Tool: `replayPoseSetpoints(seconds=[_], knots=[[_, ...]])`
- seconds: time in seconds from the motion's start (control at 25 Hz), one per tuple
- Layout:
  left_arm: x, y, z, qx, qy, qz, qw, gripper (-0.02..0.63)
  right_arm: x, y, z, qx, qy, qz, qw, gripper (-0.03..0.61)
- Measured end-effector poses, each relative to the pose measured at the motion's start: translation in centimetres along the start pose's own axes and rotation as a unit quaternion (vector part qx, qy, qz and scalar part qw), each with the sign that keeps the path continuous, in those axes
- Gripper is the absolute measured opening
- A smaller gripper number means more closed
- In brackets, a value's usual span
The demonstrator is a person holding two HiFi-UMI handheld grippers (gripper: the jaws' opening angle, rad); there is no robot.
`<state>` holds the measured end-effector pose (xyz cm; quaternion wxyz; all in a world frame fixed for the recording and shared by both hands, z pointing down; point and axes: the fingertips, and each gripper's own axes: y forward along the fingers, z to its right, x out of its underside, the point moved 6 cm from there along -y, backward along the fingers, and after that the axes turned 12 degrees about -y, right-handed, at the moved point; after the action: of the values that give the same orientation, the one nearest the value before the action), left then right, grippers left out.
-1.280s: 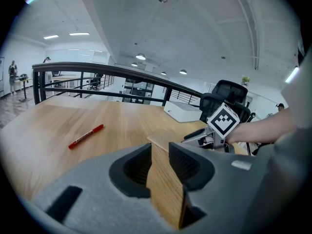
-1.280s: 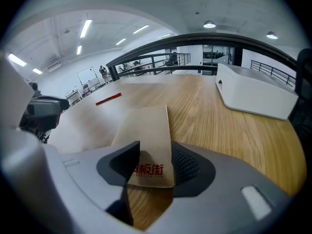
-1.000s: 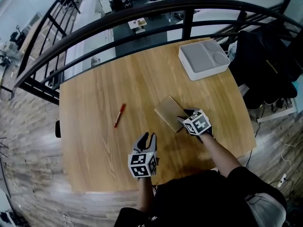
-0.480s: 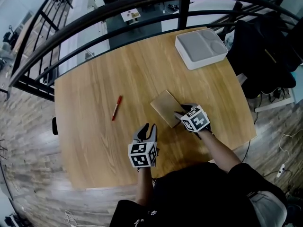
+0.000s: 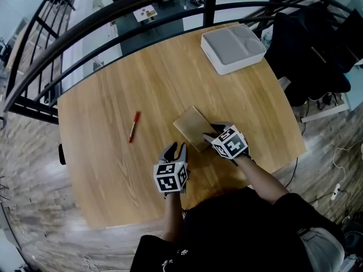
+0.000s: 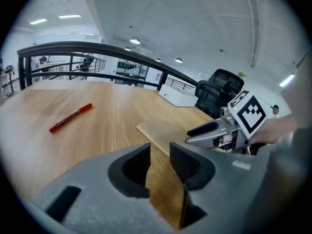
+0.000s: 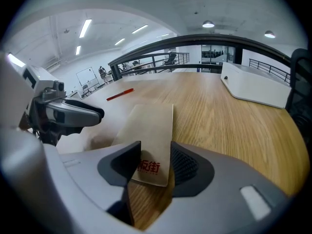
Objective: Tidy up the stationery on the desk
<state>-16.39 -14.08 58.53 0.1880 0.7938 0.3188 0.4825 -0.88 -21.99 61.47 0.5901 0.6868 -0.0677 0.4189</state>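
Observation:
A thin brown notebook (image 5: 190, 126) with red print lies flat near the table's middle. My right gripper (image 5: 211, 132) is at its near short end. In the right gripper view the jaws straddle that end (image 7: 146, 126) and stand open, with a gap at the right pad. My left gripper (image 5: 174, 149) hovers low just left of the notebook. Its jaws have just been opening and only bare wood shows between them (image 6: 159, 152). A red pen (image 5: 133, 127) lies alone to the left.
A white compartment tray (image 5: 232, 47) sits at the table's far right corner. A black railing (image 5: 113, 16) curves behind the table. A black chair with dark cloth (image 5: 317, 50) stands off the right edge. The table's near edge (image 5: 130, 220) is by my body.
My left gripper has sunk toward the table and come nearer the notebook. My right gripper has shifted slightly and stays at the notebook's near end. The pen has not moved.

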Motion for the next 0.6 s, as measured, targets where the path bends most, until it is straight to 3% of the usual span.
replayPoseSetpoints(seconds=[0.6], knots=[[1.9, 0.8, -1.1, 0.004, -0.005, -0.038, 0.9992, 0.147, 0.5, -0.4, -3.0, -0.004, 0.004, 0.002, 1.0, 0.19]])
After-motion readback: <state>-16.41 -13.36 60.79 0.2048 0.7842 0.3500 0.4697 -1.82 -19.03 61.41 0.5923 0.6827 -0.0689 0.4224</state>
